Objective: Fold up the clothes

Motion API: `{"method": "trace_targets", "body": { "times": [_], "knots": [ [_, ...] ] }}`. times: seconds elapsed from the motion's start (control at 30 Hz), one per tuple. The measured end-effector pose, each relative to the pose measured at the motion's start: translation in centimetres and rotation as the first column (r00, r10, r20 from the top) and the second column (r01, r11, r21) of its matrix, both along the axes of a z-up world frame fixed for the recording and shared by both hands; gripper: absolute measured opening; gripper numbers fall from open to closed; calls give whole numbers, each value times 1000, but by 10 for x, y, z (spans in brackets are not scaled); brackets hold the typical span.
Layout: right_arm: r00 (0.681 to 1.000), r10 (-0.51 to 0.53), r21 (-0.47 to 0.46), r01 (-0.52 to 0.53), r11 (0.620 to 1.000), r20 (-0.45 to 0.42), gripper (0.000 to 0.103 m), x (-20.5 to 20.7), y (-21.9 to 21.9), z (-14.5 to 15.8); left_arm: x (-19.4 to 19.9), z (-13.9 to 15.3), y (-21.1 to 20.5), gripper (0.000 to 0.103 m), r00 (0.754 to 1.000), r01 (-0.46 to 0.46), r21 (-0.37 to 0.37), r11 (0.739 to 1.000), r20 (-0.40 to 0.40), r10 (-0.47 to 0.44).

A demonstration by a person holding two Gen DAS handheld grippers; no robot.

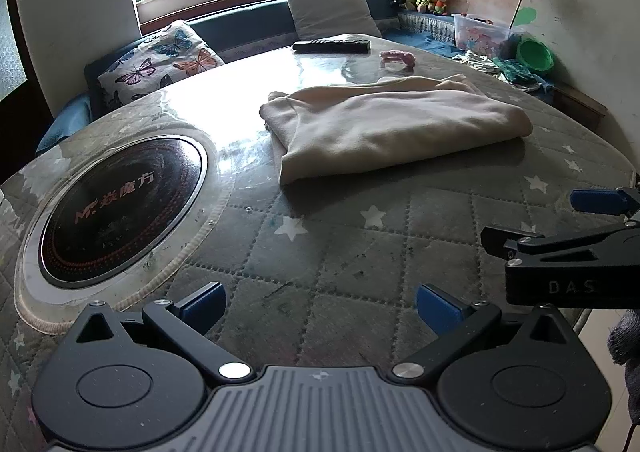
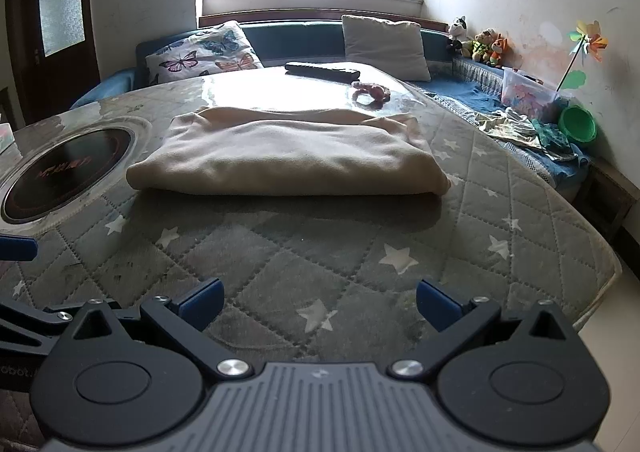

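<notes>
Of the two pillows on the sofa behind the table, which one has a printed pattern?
The butterfly pillow, at the left end of the sofa. The other, the plain pillow, sits further right and shows no print.

The clear bin (image 1: 482,34) holds stuff too small to make out. The round cooktop (image 2: 60,172) runs off the right wrist view's left edge, lettering unreadable there.

Quilted star-print table cover (image 2: 400,252); inset round hob (image 1: 120,208); black remote (image 2: 322,71) w/ pink toy (image 2: 370,91) beside; butterfly cushion (image 2: 204,52); plush toys (image 2: 480,42); green bowl (image 2: 578,124).
</notes>
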State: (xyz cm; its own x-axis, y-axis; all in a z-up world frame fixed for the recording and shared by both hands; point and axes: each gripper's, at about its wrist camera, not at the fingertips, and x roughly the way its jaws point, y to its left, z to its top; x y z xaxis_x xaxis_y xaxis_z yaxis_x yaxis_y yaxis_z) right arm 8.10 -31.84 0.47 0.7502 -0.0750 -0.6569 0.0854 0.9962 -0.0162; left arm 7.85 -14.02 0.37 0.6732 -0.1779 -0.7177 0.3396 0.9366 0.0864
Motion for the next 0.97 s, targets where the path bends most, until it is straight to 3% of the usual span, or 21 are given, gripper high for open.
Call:
{"method": "trace_targets", "body": {
  "times": [0.97],
  "knots": [
    [1000, 1, 9, -1, 1000, -12, 103, 1, 0, -3, 0, -1, -1, 103, 1000, 2, -2, 1000, 2, -2]
  ]
}}
